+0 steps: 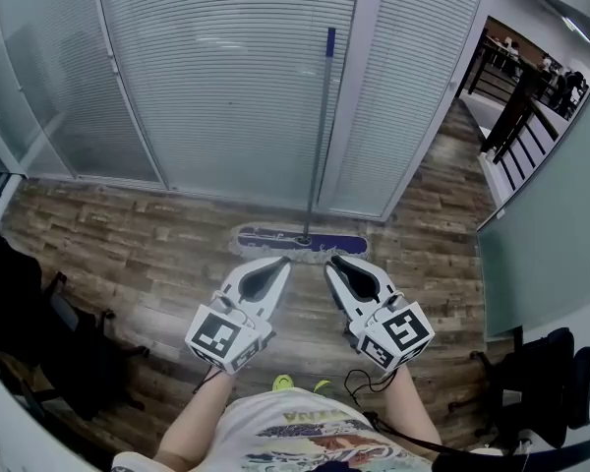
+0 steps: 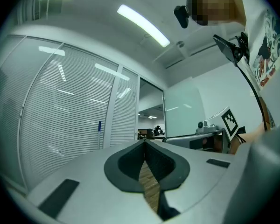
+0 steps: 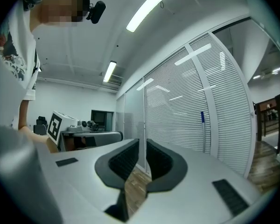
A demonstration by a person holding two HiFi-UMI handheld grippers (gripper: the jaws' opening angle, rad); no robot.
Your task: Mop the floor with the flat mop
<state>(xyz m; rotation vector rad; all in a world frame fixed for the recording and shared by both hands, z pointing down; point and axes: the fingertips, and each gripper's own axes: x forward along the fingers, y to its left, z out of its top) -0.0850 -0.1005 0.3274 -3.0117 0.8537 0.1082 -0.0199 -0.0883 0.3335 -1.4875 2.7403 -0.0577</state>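
**Mop dead ahead, both grippers shut and empty**

From my seat, the left gripper has its jaws pressed together with nothing in them. The right gripper is also drawn in as far as it goes. Its own view shows only a thin slit between the pads, with bare wall showing through. Neither one is holding anything.

The flat mop stands straight ahead of both tools, beyond their tips, propped against the slatted glass partition. Its mop head lies crosswise on the wooden floor, just past the fingertips in the head view. The pole rises from the middle of that head, close to upright, with its blue-capped top leaning away from me onto the partition.

The pole's foot falls almost midway between the two grippers, so I judge neither hand clearly nearer. Both tools toe inward. The left gripper view puts the pole to the left of its jaws, and the right gripper view puts the pole to the right of its jaws.

Both grippers point level and their jaws part sideways, which suits an upright pole. As I read it, each gripper must open first, then swing outward a touch to line up on the pole. After that one would go in high and the other low.
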